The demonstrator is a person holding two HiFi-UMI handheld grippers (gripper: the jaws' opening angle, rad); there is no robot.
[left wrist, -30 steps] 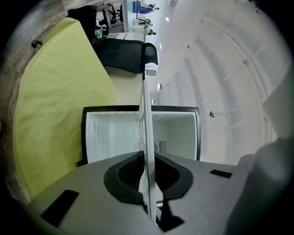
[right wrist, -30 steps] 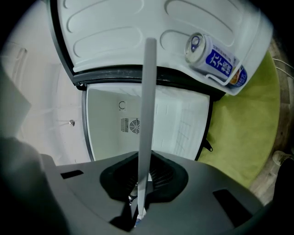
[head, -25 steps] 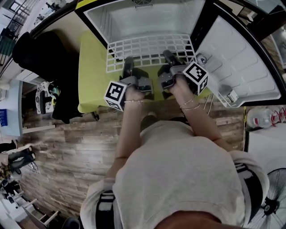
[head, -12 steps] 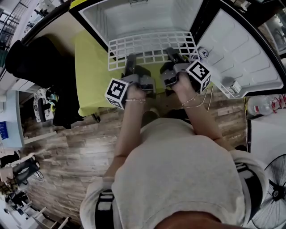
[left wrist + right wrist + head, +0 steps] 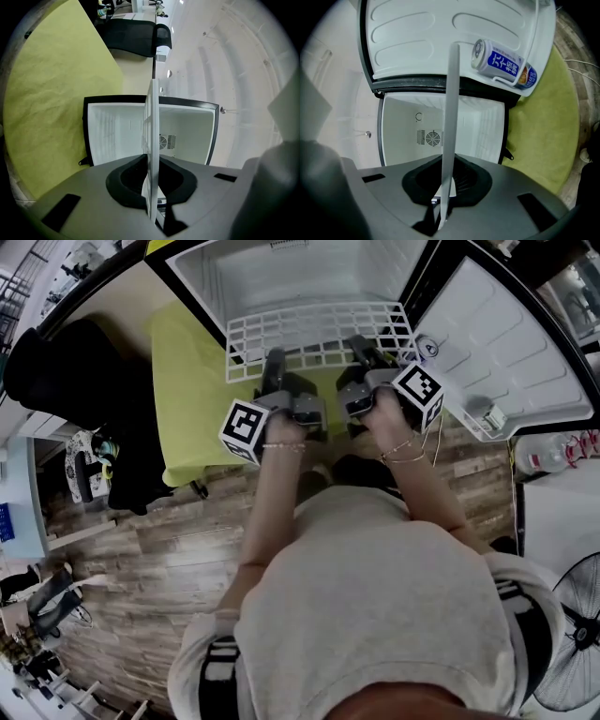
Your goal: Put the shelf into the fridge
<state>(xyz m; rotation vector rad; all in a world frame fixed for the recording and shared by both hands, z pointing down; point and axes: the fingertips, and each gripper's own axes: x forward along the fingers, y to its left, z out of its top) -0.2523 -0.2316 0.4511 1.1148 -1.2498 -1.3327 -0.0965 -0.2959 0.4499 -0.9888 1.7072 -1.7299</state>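
Fingers (image 5: 273,369) of left gripper (image 5: 273,360) clamped on near edge of shelf (image 5: 319,332), left of centre. Right gripper (image 5: 360,347) does the same right of centre. Both gripper views show the white wire edge-on, pinched between dark pads, no gap.

Vs 1 s ago: shelf and both grippers have shifted fwd toward fridge (image 5: 300,273). Far edge now sits right at the mouth of the cavity, and less table shows beyond it. Grip points look unchanged.

Shelf orientation: held about flat, grid face up. Long axis runs left-right across the fridge opening, short axis points into it. Far long edge leads, near long edge toward the person. Width approx matches the cavity. Near half hangs over the yellow-green table (image 5: 187,390), not touching it as far as I can see.

Containers: fridge cavity white inside, round fan vent (image 5: 431,138) on back wall. Door (image 5: 511,343) swung wide open to the right. Its rack holds a blue-and-white can (image 5: 504,63).
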